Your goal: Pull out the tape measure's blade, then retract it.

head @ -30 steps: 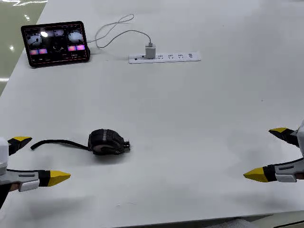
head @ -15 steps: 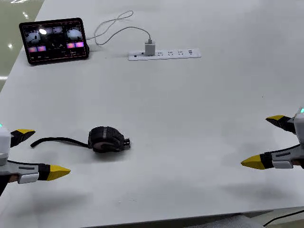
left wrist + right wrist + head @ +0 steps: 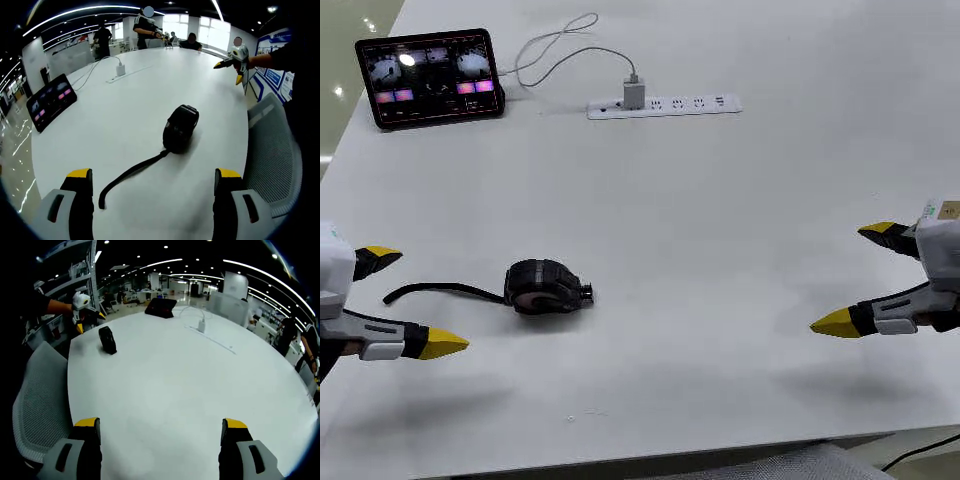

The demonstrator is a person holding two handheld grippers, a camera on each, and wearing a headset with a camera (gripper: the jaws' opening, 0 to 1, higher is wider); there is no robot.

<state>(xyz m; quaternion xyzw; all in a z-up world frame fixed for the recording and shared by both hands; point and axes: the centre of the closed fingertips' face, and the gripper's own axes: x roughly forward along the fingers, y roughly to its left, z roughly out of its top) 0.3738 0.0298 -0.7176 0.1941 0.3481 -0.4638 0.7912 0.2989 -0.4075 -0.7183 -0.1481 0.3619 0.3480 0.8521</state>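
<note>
A black tape measure [image 3: 545,288] lies on the white table, its black strap [image 3: 438,292] trailing to the left. In the left gripper view the tape measure [image 3: 181,128] sits ahead of the open jaws with the strap [image 3: 131,172] running toward them. My left gripper [image 3: 408,300] hovers open at the table's left edge, just beyond the strap's end. My right gripper [image 3: 865,277] stands open far to the right, with nothing between its fingers. In the right gripper view the tape measure [image 3: 107,339] is far off, beside the left gripper [image 3: 86,315].
A tablet [image 3: 430,77] with a lit screen stands at the back left. A white power strip [image 3: 665,104] with a charger and cable lies behind the middle of the table. A mesh chair [image 3: 270,150] stands at the near edge. People stand in the background.
The head view has shifted a little. Both grippers have risen slightly in the picture and the right one has drifted leftward. The tape measure has stayed in place.
</note>
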